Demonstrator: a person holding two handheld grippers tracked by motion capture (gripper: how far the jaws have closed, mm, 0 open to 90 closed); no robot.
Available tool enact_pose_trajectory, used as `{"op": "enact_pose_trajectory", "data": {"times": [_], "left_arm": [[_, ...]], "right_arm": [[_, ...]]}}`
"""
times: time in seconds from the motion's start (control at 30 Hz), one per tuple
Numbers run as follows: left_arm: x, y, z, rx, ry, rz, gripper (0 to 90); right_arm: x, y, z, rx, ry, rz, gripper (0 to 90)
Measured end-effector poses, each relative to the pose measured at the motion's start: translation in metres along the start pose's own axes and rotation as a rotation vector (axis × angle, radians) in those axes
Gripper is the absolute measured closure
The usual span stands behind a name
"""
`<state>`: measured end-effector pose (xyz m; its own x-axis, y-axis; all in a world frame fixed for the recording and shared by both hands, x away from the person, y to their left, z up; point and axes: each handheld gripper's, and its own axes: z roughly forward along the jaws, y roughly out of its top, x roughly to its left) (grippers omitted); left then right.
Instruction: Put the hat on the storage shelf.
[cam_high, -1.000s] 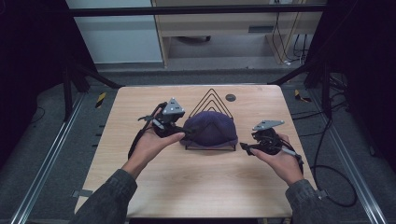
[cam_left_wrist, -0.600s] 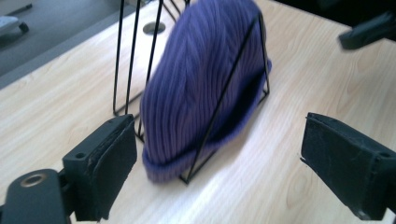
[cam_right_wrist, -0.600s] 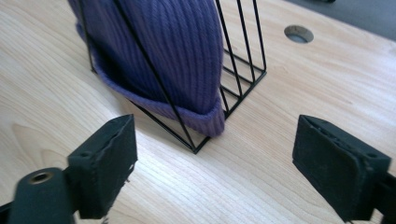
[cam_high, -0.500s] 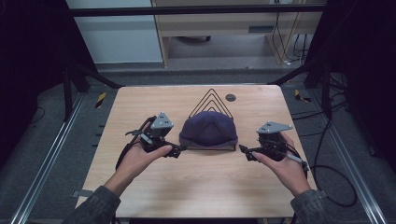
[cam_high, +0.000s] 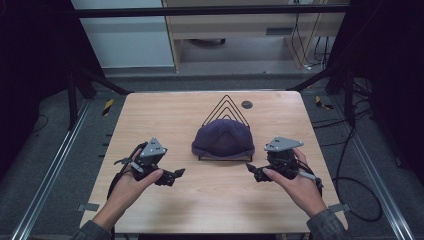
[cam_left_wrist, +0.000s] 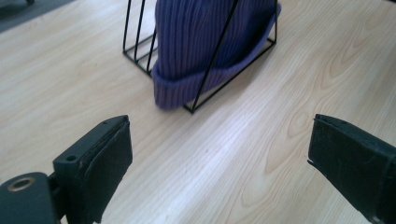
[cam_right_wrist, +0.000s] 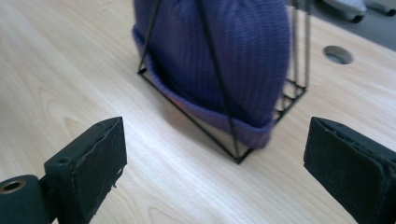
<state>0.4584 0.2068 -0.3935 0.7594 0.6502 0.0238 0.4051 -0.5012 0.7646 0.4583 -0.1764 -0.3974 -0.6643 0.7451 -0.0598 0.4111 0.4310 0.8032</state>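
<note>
Both claws (cam_high: 179, 173) (cam_high: 250, 168) agape (nothing between), flanking beanie (cam_high: 223, 140), bare table (cam_high: 210, 200) around.

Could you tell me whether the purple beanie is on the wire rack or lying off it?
On it: the beanie is draped over the black wire rack, its wires crossing the knit.

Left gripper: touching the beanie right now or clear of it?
Apart. In the left gripper view, bare table lies between the open jaws of the left gripper and the purple beanie on its wire rack.
</note>
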Motion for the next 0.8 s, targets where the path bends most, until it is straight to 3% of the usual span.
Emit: {"op": "enact_pose_trajectory", "data": {"times": [0.23,0.4,0.57,0.8], "left_arm": [[0.01,-0.032,0.002,0.049,0.017,-0.026,5.3],[0.016,-0.056,0.009,0.086,0.051,-0.042,5.3],[0.029,-0.081,0.023,0.108,0.056,-0.109,5.4],[0.038,-0.089,0.028,0.125,0.055,-0.149,5.4]], "right_arm": [[0.021,-0.007,0.02,0.055,0.056,-0.04,6.6],[0.033,-0.016,0.037,0.107,0.096,-0.047,9.7],[0.046,-0.028,0.06,0.148,0.136,-0.036,11.3],[0.048,-0.038,0.082,0.147,0.165,0.032,11.3]]}}
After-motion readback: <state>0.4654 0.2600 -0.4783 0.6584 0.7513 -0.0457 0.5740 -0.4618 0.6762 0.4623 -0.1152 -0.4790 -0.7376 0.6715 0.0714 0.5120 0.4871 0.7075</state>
